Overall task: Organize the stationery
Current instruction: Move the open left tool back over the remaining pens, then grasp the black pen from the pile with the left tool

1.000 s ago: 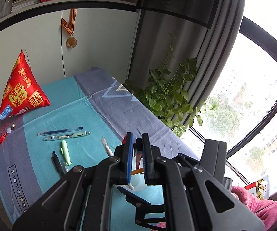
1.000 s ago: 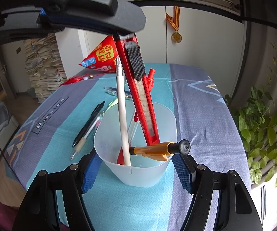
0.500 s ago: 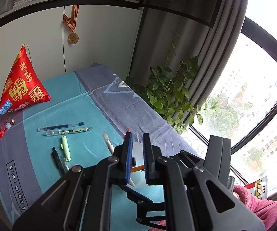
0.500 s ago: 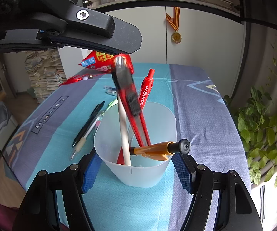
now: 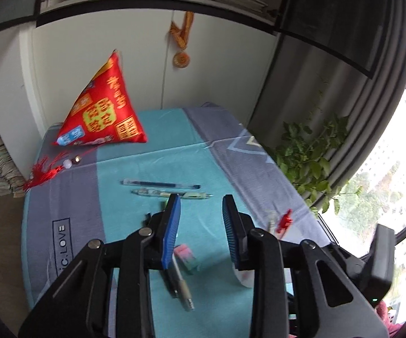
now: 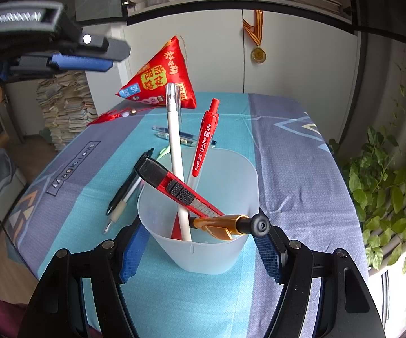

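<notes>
Lettering reading "AIHAO" and "489" is printed in white along the barrel of the red click pen [image 6: 206,138], which stands upright in the frosted translucent plastic cup [image 6: 203,242], button end up. Beside it a white capped pen [image 6: 176,152] is stood nearly vertical. A red utility knife with a black slider [image 6: 179,190] is leaned diagonally in the cup, its black end raised over the left rim and its blade end pointed down to the right. An orange pen with a black cap [image 6: 231,223] is laid almost level across the near rim. The cup is gripped on both sides by the blue pads of the right claw [image 6: 201,250]. The left claw [image 5: 201,225] is seen with its jaws opening and nothing between them. "MAGIC.LOVE" is printed on the grey and teal cloth of the counter [image 6: 287,169], where a clear blue-ink pen [image 5: 160,183] and a pale green pen [image 5: 172,193] are laid side by side, crosswise. Chinese characters are printed on the red pyramid-shaped cushion [image 5: 101,112].
</notes>
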A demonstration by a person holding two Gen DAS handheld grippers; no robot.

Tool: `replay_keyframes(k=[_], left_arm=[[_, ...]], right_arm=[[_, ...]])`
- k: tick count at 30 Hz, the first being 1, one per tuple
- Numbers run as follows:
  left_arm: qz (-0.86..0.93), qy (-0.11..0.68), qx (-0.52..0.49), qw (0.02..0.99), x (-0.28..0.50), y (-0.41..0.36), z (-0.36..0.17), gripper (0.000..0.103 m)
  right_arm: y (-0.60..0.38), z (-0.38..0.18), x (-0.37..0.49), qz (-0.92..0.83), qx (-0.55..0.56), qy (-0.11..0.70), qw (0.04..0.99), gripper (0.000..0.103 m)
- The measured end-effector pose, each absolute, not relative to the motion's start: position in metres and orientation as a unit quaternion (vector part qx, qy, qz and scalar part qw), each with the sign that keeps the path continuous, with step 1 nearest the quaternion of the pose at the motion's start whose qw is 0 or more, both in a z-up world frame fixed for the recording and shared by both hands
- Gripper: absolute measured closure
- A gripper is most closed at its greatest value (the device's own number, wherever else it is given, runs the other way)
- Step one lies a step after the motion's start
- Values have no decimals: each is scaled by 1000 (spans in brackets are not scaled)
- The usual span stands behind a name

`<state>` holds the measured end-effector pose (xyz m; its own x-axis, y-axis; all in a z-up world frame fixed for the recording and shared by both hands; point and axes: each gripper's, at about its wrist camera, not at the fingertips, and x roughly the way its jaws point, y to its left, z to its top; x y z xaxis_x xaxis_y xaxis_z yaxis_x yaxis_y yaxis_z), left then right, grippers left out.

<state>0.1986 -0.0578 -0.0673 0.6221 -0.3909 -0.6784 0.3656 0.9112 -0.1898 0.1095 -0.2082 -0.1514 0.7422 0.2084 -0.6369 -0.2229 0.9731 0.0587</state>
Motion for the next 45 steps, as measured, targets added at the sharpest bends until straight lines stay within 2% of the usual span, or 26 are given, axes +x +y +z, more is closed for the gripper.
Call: replay_keyframes(k=[9, 18, 30, 31, 32, 45], left_arm=[[-100, 466, -27, 879, 253, -40, -147, 74], [-92, 511, -17, 854, 279, -52, -186, 76], [-81, 502, 20, 861, 282, -64, -191, 77], [-78, 501, 26, 862, 281, -65, -192, 85], [-78, 500, 29, 862, 280, -65, -192, 87], [-108, 470, 28, 876, 258, -62, -165, 89]], right_arm=[[-209, -152, 110, 115, -12, 341, 933, 32], [-209, -152, 110, 116, -12, 341, 933, 32], [-208, -152, 110, 116, -11, 342, 933, 32], [-208, -152, 111, 116, -11, 342, 933, 32], [-208, -152, 110, 116, -12, 342, 933, 32], [-209, -152, 111, 116, -11, 342, 933, 32]])
